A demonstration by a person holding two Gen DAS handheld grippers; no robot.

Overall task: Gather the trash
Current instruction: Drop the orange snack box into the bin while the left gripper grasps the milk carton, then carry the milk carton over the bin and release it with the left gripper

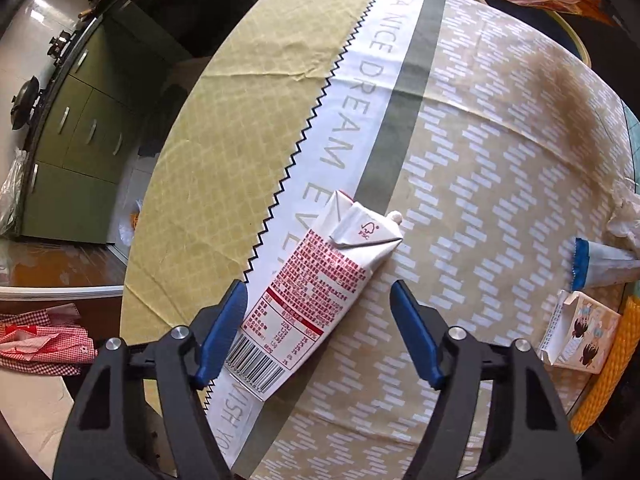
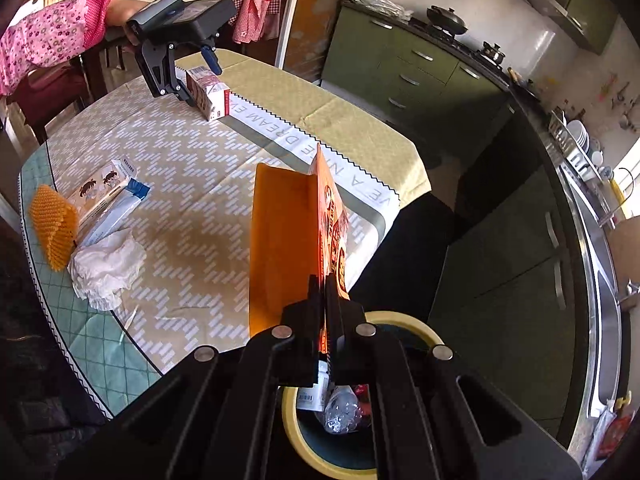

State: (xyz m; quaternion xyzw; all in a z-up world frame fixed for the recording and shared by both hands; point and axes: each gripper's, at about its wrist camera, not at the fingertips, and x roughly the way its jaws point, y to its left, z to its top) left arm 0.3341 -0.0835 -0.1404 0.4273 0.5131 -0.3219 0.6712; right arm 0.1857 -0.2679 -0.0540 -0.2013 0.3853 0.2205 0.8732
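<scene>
The left gripper [image 1: 316,312] had its jaws spread wide, one blue pad on each side of the near end of the red-and-white carton [image 1: 310,292], which lay flat on the bench [image 1: 500,152] with its folded top pointing far. It was not clear whether the left pad touched the carton; the right pad stood apart from it. The right gripper [image 2: 325,280] had its jaws pressed together on the lower edge of the orange wrapper [image 2: 292,240], holding it upright above the yellow-rimmed bin [image 2: 404,320], which already held a few scraps.

To do this well, I judged the right jaws should part only once the wrapper hung squarely over the bin's mouth, since the stiff sheet could catch the rim and slide to the floor. The left jaws should close across the carton's narrow width, near its middle, so it would not swing.

Further out on the bench's right side lay a small cartoon-printed box [image 1: 580,332], a blue-edged white sachet [image 1: 600,264], a yellow foam net [image 1: 604,368] and a crumpled white tissue [image 2: 106,272], well apart from the carton. Nothing stood between either gripper and its target.
</scene>
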